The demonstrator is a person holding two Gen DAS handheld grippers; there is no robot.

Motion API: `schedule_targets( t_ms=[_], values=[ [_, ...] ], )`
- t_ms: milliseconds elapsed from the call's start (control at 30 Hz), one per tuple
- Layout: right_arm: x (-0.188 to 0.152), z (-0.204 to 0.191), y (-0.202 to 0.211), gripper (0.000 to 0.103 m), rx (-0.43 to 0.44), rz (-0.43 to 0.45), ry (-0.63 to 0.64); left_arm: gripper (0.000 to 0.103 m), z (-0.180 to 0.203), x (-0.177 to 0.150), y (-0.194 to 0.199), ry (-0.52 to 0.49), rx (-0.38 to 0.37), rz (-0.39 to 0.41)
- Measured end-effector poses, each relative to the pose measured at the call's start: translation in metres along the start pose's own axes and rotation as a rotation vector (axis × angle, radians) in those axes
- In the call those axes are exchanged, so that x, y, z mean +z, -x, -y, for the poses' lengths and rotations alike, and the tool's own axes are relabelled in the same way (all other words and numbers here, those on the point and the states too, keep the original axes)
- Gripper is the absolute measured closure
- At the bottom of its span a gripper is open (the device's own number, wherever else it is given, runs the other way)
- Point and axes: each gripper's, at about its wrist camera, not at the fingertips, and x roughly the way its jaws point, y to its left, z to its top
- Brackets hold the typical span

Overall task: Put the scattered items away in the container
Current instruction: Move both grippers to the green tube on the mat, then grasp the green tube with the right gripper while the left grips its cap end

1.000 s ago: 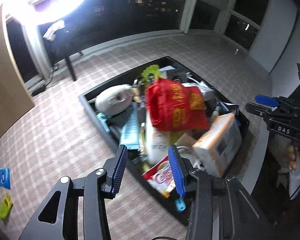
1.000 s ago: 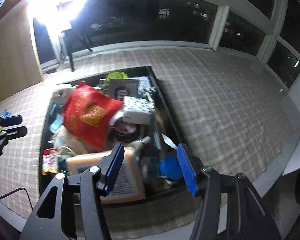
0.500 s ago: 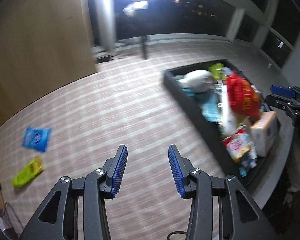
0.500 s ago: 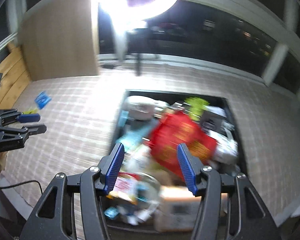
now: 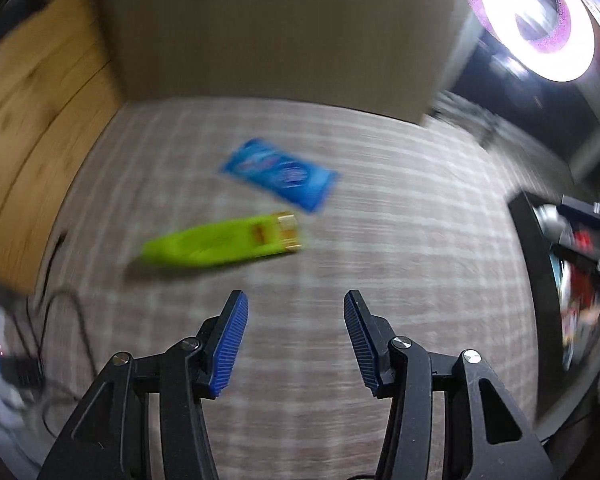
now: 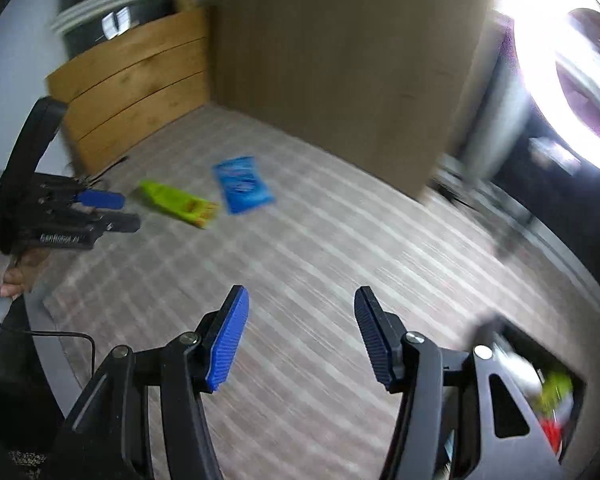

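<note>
A lime-green packet and a blue packet lie on the checked rug, blurred by motion. My left gripper hangs just short of the green packet, its jaws opening with nothing between them. From the right wrist view the same green packet and blue packet lie farther off, with the left gripper beside the green one. My right gripper stands open and empty over bare rug. The black container full of items sits at the right edge, and shows again as the container at lower right.
A wooden panel and a tan board wall off the far side of the rug. A bright ring light glares at upper right. Cables and a power strip lie at the left edge. A hand holds the left gripper.
Both grippers have swung left, away from the container and toward the two packets, which now lie close ahead. The left jaws have widened. The container has slid to the right edge of both views.
</note>
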Motion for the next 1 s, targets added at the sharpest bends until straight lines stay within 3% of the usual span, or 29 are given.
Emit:
schedule_targets(
  t_ms=[167,400,700,833,1000],
  values=[
    [0.049,-0.053,-0.064,0.049,0.115,-0.056,0.167,0.055,-0.058,0.0,-0.017,0.207,-0.026,-0.02],
    [0.08,-0.101,-0.151,0.049,0.221,-0.177,0.334,0.056,-0.082,-0.001,-0.048,0.374,-0.105,-0.06],
    [0.1,-0.118,-0.215,0.049,0.323,-0.241,0.43,0.056,-0.093,0.014,-0.078,0.455,-0.103,-0.074],
    [0.105,-0.121,-0.236,0.046,0.378,-0.273,0.407,0.056,-0.096,0.019,-0.092,0.471,-0.115,-0.091],
    [0.098,-0.121,-0.231,0.045,0.397,-0.246,0.334,0.056,-0.096,0.028,-0.097,0.476,-0.129,-0.066]
  ],
)
